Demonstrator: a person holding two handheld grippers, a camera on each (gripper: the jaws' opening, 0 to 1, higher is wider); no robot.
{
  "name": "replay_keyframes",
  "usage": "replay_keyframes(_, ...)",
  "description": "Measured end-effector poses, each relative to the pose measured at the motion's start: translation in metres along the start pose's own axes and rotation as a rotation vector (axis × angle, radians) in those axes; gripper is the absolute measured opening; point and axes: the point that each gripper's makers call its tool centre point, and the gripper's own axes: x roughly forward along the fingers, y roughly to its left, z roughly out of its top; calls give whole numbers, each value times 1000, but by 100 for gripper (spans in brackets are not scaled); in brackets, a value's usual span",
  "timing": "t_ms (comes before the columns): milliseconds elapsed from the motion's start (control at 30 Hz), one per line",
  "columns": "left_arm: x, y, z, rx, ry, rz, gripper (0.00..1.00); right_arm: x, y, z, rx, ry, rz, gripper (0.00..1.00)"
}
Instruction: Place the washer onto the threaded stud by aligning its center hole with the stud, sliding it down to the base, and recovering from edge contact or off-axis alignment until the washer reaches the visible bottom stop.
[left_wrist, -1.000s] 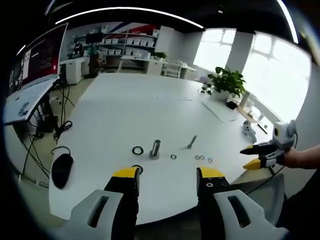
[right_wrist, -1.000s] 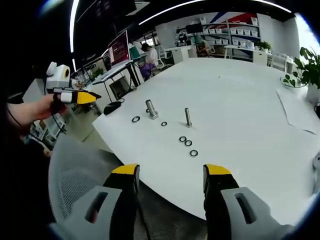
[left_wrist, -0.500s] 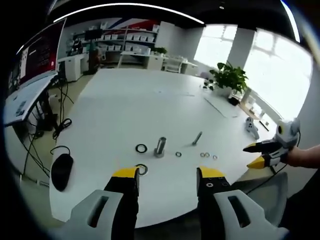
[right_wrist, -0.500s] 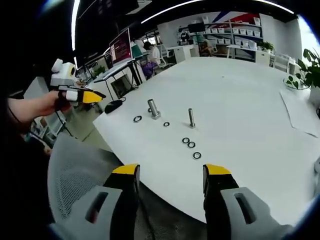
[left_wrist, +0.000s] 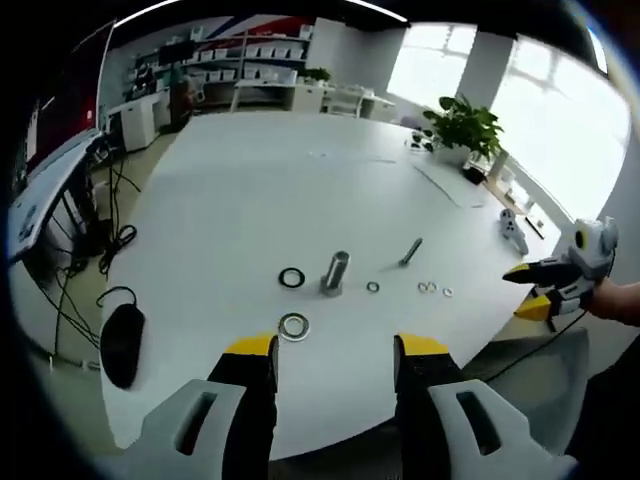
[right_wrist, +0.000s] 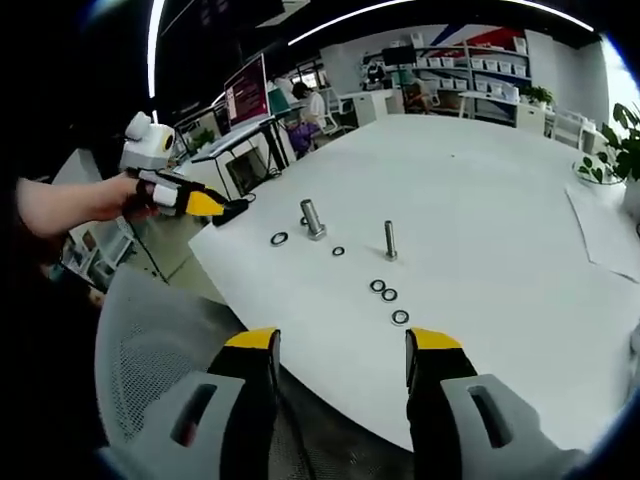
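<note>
Both grippers, the left gripper (left_wrist: 332, 350) and right gripper (right_wrist: 340, 345), hover wide and empty short of the white table (left_wrist: 250, 200), where a washer (left_wrist: 294, 325) lies near its edge just before the upright stud (left_wrist: 335, 272), apparently awaiting pickup, open tabletop beyond.

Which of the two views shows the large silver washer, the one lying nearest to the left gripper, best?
The left gripper view: the large silver washer lies flat on the white table, just ahead of the left gripper, hole clearly visible. In the right gripper view I cannot make it out; the left gripper crosses the table edge there.
</note>
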Motion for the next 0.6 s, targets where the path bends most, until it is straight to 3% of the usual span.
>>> replay_keyframes(367, 31, 11, -17, 69, 161, 5, 44, 3, -5, -4, 5, 7, -1, 53)
replay_keyframes(600, 51, 15, -16, 104, 235, 9, 43, 1, -13, 0, 4, 2, -6, 53)
